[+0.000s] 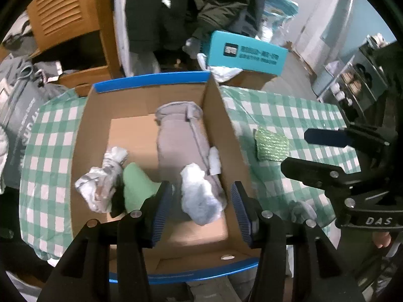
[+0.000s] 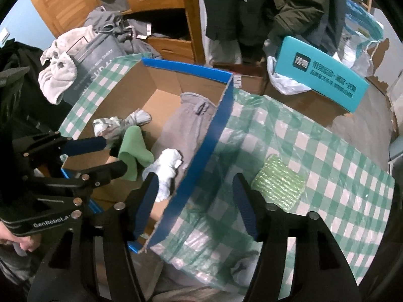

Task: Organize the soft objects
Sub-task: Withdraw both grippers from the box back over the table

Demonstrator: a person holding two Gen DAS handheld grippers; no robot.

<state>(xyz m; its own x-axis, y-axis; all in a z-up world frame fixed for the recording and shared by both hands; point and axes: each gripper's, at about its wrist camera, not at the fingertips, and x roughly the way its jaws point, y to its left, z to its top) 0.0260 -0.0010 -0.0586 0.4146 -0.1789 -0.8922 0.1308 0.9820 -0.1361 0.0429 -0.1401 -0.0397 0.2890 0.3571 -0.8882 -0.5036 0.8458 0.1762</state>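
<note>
A blue-rimmed cardboard box (image 1: 90, 125) (image 2: 204, 141) stands on the green checked tablecloth. In it lie a grey rolled garment (image 1: 176, 141) (image 2: 186, 123), a white sock bundle (image 1: 199, 196) (image 2: 166, 168), a green cloth (image 1: 136, 186) (image 2: 133, 148) and a grey-white knotted cloth (image 1: 100, 183) (image 2: 121, 123). My left gripper (image 1: 201, 196) is open over the box, above the white bundle, holding nothing. My right gripper (image 2: 196, 196) is open and empty, straddling the box's right wall. A green bubble-wrap pad (image 1: 270, 144) (image 2: 279, 183) lies on the cloth right of the box. A grey sock (image 1: 302, 210) (image 2: 241, 266) lies near the table's front edge.
A teal box (image 1: 246, 52) (image 2: 320, 75) rests on cartons behind the table. A wooden cabinet (image 1: 63, 15) (image 2: 156, 5), dark hanging coats (image 1: 161, 5) and a grey bag with clothes (image 2: 95, 58) stand behind and to the left.
</note>
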